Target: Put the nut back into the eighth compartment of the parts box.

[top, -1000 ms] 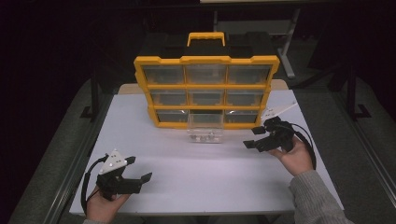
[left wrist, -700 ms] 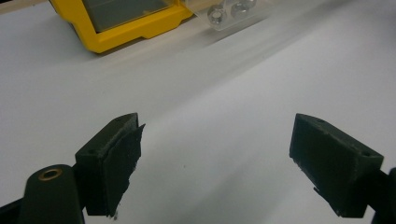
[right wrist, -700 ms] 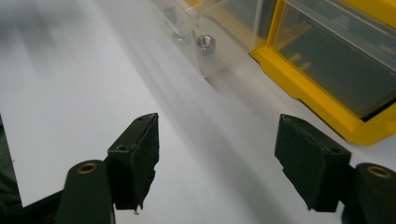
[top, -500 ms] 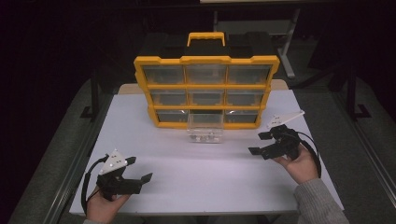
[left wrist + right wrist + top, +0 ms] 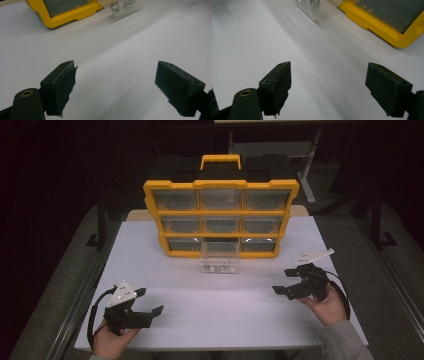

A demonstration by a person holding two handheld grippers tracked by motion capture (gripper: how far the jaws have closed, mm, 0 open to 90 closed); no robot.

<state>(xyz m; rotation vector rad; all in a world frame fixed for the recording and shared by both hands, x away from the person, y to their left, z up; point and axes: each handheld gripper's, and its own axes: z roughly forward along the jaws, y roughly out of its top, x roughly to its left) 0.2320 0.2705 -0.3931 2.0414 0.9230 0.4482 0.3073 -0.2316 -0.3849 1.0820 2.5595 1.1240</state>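
Clear drawer (image 5: 219, 261) pulled out, well apart from right gripper (image 5: 290, 281), jaws just spreading, empty.

Clear drawer (image 5: 219, 256) pulled out of yellow organizer (image 5: 220, 217)

Bottom row, middle slot; slid forward onto white table (image 5: 210, 305), still level, front end past the frame. Small metal nuts (image 5: 121, 5) lying inside near the front wall. Other drawers pushed in flush.

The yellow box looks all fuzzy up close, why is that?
In the left gripper view the yellow box and clear drawer sit far off, soft and smeared, while the black tongs are sharp; the right gripper view blurs them likewise; the high view shows a bright table against dark surroundings.
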